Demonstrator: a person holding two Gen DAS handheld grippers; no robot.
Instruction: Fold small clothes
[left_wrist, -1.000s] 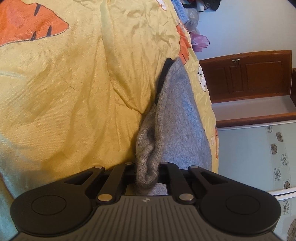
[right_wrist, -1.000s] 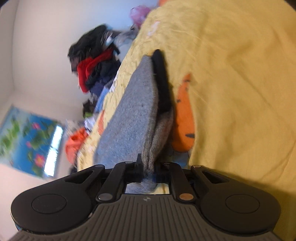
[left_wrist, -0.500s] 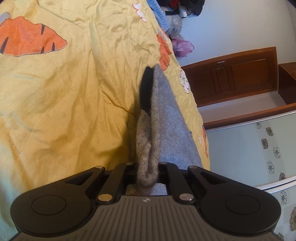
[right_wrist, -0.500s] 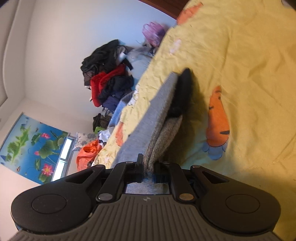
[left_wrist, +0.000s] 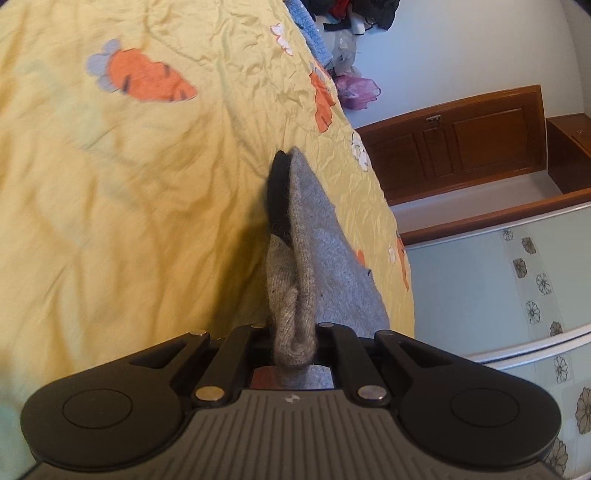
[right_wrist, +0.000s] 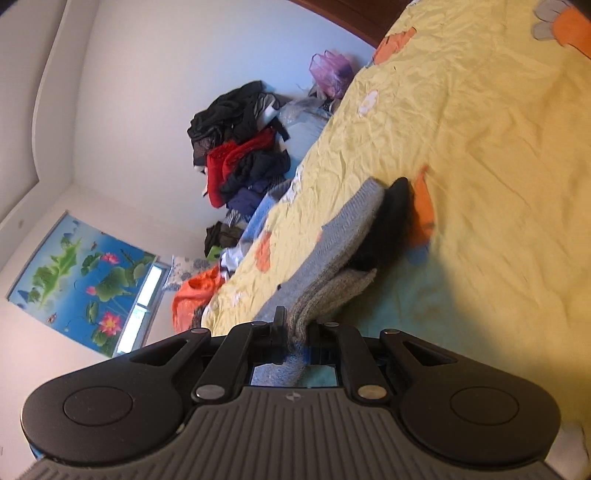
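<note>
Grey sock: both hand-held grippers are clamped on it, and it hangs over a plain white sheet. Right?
Not quite. Both hand-held grippers, left and right, are shut on the grey sock, but the sheet under it is yellow with orange carrot prints, not plain white. The left wrist view shows this clearly.

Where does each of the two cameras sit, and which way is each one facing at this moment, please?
Left wrist: on the left gripper, looking along its fingers over the yellow bedspread towards a wooden door; only the gripper shows, shut on the grey garment.
Right wrist: on the right gripper, looking over the bedspread towards a clothes pile and a lotus poster; only the gripper shows, shut on the garment.
Shared: garment and bedspread.
</note>
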